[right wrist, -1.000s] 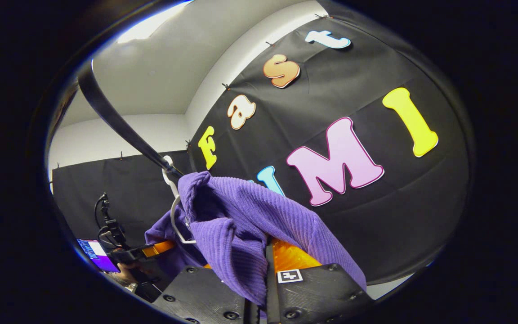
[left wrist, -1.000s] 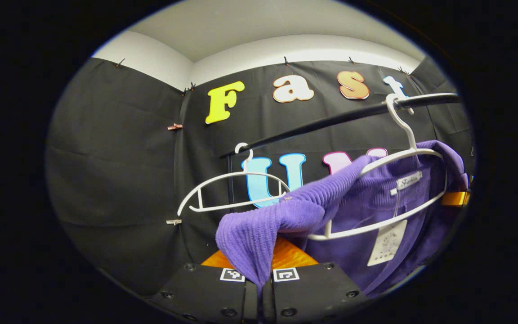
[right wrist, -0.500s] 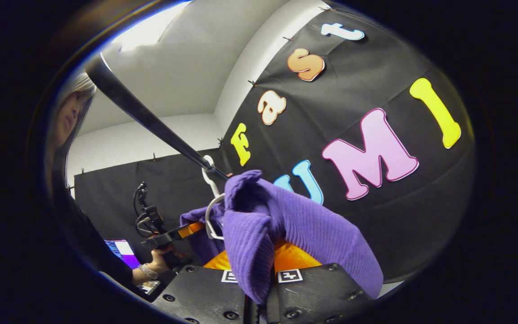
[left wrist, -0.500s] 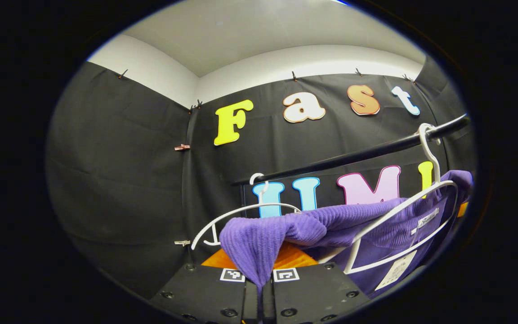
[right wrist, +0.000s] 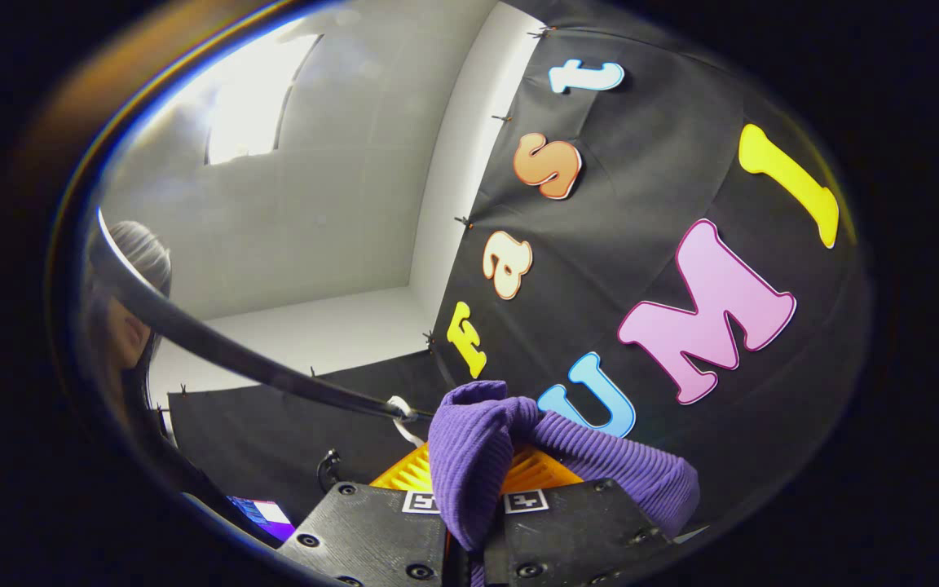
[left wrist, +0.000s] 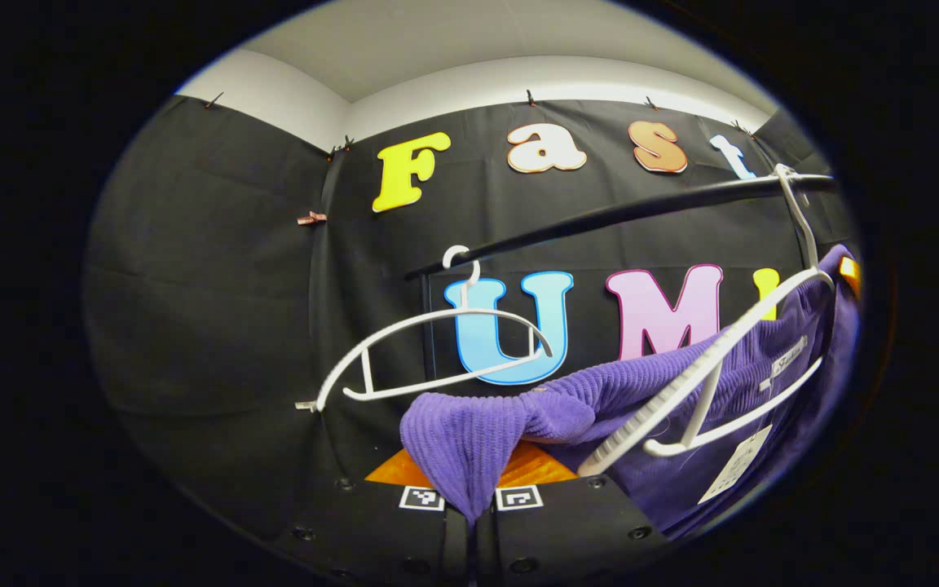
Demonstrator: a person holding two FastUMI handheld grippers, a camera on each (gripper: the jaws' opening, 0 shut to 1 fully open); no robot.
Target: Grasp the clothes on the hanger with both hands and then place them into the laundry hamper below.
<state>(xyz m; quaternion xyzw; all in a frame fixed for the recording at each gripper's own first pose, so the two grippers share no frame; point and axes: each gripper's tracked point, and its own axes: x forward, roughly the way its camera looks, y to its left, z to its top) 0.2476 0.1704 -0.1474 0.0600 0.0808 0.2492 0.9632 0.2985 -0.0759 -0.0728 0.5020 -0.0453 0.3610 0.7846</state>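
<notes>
Both grippers' fingers pinch ribbed purple knit, seemingly half off white hanger

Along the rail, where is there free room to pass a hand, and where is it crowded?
Free: the rail between the empty hanger and the sweater's hanger. Crowded: low right, where the purple sweater drapes from the left gripper.

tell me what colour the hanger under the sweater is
White: the hanger carrying the purple sweater is plain white, clearest in the left gripper view.

The purple garment's neck label and hangtag are too small to read.
</notes>
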